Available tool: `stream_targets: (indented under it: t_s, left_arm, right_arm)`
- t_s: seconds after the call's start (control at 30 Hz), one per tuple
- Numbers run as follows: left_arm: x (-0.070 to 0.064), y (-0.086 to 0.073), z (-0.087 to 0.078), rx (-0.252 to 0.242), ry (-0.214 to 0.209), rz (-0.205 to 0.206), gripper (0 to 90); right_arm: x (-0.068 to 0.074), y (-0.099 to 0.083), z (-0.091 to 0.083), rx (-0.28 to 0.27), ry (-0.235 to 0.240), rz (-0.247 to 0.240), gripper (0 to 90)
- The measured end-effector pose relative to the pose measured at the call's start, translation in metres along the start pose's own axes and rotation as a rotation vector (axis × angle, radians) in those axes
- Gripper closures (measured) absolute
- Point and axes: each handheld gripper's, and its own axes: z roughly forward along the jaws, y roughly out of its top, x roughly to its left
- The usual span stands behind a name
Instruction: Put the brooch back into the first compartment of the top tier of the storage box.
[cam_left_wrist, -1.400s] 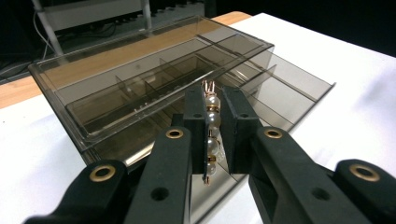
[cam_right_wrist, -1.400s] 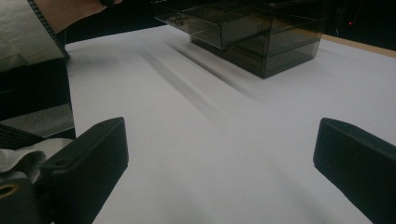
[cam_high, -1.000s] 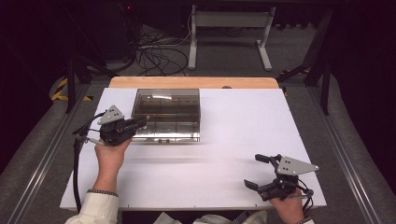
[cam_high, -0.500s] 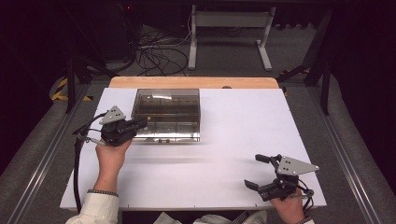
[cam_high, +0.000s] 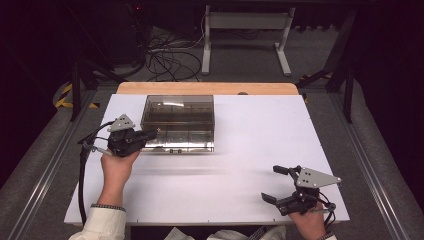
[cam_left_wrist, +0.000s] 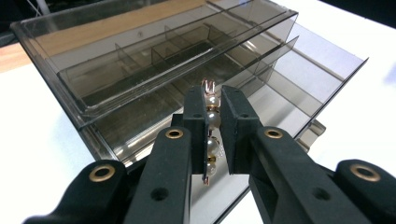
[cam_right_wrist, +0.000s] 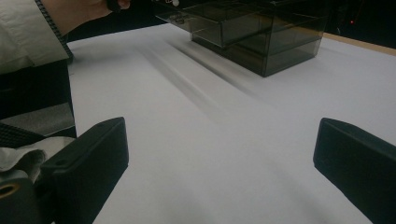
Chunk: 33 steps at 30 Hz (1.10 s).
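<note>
Left gripper (cam_left_wrist: 214, 135) pinches a pearl clip (cam_left_wrist: 211, 140) (upright) before the box (cam_high: 178, 122), frame centre; right gripper (cam_high: 278, 184) spread, lower right.

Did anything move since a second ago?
Nothing visibly moved. The left gripper stays shut on the pearl clip at the smoky plastic box's front left corner, and the right gripper stays open near the table's front right edge.

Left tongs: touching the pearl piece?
Touching. The left gripper view shows the left tongs shut on the pearl piece, both jaws against the beads.
</note>
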Motion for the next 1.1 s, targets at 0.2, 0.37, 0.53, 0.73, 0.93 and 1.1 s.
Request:
stream_targets:
  t_s: [0.2,0.37,0.53,0.73,0.93,1.1]
  left_arm:
    - [0.0027,-0.0003,0.0011,0.038,-0.01,-0.017,81.6]
    - [0.0037,-0.0004,0.0014,0.058,-0.013,-0.03,81.5]
    - [0.0038,-0.0008,0.0033,0.08,-0.009,-0.027,81.4]
    - [0.0038,-0.0016,0.0058,0.101,-0.005,-0.025,81.3]
    - [0.004,-0.002,0.0073,0.109,-0.002,-0.026,81.1]
    - [0.0048,-0.0023,0.0083,0.116,-0.001,-0.023,81.1]
  right_arm:
    - [0.0001,0.0,0.0003,0.0,0.001,0.0,4.1]
    - [-0.0002,-0.0003,0.0009,0.001,0.003,0.001,4.1]
    - [-0.0002,-0.0003,0.0012,0.002,0.005,0.0,4.1]
    - [0.0,-0.0003,0.0015,0.003,0.005,0.002,4.1]
    - [-0.0002,-0.0004,0.0014,0.003,0.005,0.002,4.1]
    - [-0.0002,-0.0005,0.0015,0.004,0.005,0.001,4.2]
